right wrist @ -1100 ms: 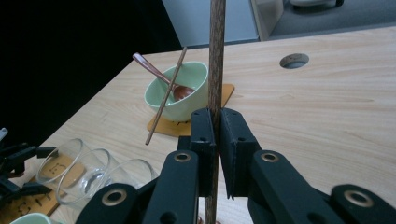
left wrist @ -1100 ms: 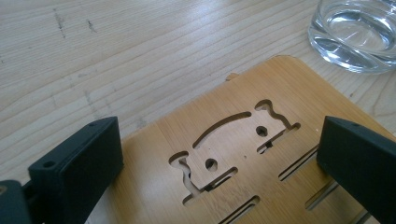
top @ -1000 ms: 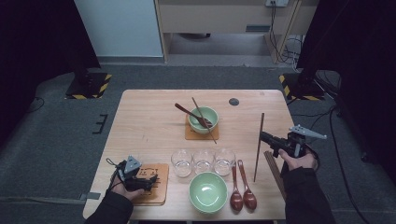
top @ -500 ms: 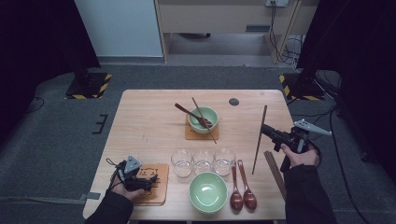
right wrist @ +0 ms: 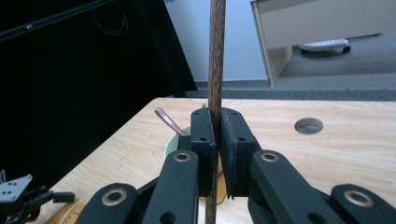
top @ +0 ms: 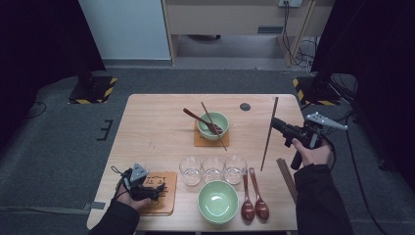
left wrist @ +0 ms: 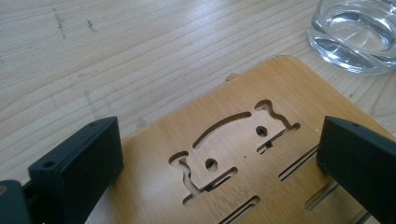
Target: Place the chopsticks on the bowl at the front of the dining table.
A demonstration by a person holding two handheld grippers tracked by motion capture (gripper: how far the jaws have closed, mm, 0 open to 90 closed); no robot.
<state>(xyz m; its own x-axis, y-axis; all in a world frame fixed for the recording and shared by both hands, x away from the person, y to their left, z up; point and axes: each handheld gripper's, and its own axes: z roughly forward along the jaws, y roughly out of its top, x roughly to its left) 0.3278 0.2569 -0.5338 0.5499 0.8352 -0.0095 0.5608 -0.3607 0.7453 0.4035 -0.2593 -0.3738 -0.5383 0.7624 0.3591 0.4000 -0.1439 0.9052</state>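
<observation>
Left gripper (top: pixel 147 188), lower left of the high view, rests jaws spread wide over the bamboo coaster (left wrist: pixel 243 154), gripping nothing. Right gripper (top: pixel 275 122), at right, clamps one chopstick (top: pixel 269 132) near its upper end, lifted and near-vertical. Likely destination: the far bowl (top: pixel 214 125). Keep clamp pressure constant; steady the long free end below.

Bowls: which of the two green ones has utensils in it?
The far bowl on the coaster, with a spoon and chopstick resting in it; the near bowl by the glasses is empty.

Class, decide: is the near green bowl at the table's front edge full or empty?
Empty. The high view looks into the near green bowl and shows only its bare, pale inside, unlike the far green bowl, which holds utensils.
</observation>
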